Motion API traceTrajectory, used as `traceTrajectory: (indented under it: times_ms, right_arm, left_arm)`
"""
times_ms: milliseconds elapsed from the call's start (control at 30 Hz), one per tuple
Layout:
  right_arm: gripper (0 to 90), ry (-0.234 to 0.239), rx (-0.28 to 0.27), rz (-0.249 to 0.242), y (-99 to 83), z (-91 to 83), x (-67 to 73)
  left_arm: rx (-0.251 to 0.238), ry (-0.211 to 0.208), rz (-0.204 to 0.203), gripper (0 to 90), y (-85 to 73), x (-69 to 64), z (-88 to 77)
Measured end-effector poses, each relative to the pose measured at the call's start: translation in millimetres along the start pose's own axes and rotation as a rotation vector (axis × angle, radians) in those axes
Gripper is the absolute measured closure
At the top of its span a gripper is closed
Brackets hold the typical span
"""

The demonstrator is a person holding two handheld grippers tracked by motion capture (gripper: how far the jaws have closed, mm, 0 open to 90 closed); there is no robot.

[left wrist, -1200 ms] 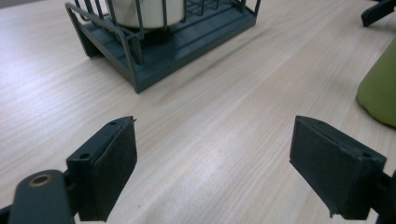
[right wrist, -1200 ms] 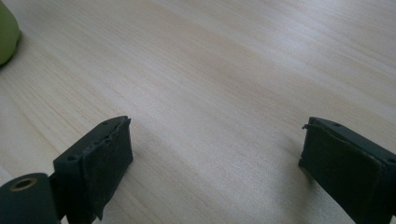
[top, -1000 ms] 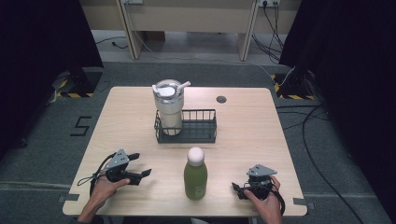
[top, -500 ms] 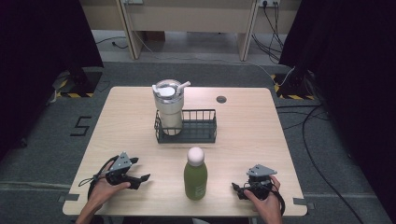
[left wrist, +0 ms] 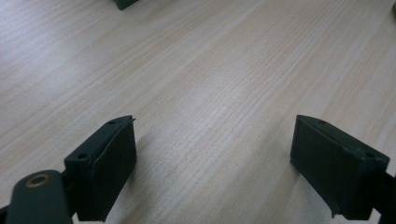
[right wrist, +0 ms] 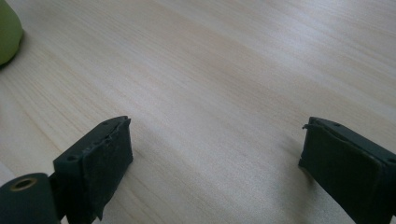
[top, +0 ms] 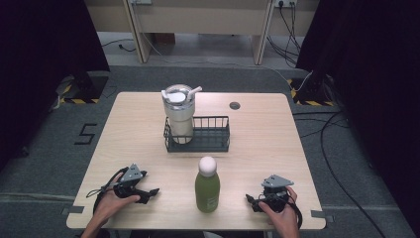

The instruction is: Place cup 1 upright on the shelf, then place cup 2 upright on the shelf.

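High view. Green bottle [top: 207, 184], white cap, upright on the surface [top: 277, 134], near its front edge; taken as landmark. Left tongs [top: 144, 192] are lodged low to the bottom-left of the bottle, a little nearer the front edge than a second ago, tips aimed toward the bottle. Right tongs [top: 251, 201] are held to the bottle's right, unmoved. Wire basket [top: 208, 139] with tumbler [top: 179, 116] stands behind the bottle, untouched.

Left gripper view. Left tongs are spread wide over bare wood; nothing is pinched.

Right gripper view. Right tongs [right wrist: 215, 163] are spread wide, empty; the bottle's green edge [right wrist: 9, 32] is seen at upper left, apart.

Judgement: bottle not yet approached; only a small resettling is recorded.
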State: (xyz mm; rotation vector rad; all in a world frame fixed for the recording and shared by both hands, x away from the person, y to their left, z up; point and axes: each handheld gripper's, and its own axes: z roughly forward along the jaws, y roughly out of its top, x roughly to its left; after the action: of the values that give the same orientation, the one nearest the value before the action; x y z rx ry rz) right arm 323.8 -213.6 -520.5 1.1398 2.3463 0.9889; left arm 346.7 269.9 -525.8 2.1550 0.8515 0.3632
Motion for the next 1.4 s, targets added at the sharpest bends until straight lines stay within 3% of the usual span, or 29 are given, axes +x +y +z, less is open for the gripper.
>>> traceTrajectory:
  times_ms: [367,400,500,600,800,1400]
  right_arm:
    - [11.8,0.004,-0.003,-0.002,0.0,-0.6,0.4]
    - [18.0,0.004,-0.024,0.007,-0.8,-2.7,0.6]
    - [16.5,0.008,-0.056,0.037,-1.2,-6.2,0.7]
    - [15.7,0.007,-0.1,0.019,1.0,-13.3,2.6]
    - [15.3,0.022,-0.163,-0.006,7.0,-24.4,14.8]
    - [15.6,0.15,-0.213,-0.09,20.4,-33.0,56.9]
  left_arm:
    - [0.0,0.0,0.0,13.6,0.0,0.1,0.0]
    - [0.0,0.001,0.001,13.6,0.0,0.1,0.0]
    - [0.0,0.001,0.001,13.6,0.0,0.0,0.0]
    - [0.0,0.003,0.001,13.6,0.0,-0.3,0.0]
    - [0.001,0.004,0.001,13.4,0.0,-0.2,0.0]
    - [0.002,0.004,0.002,13.3,0.0,-0.1,-0.1]
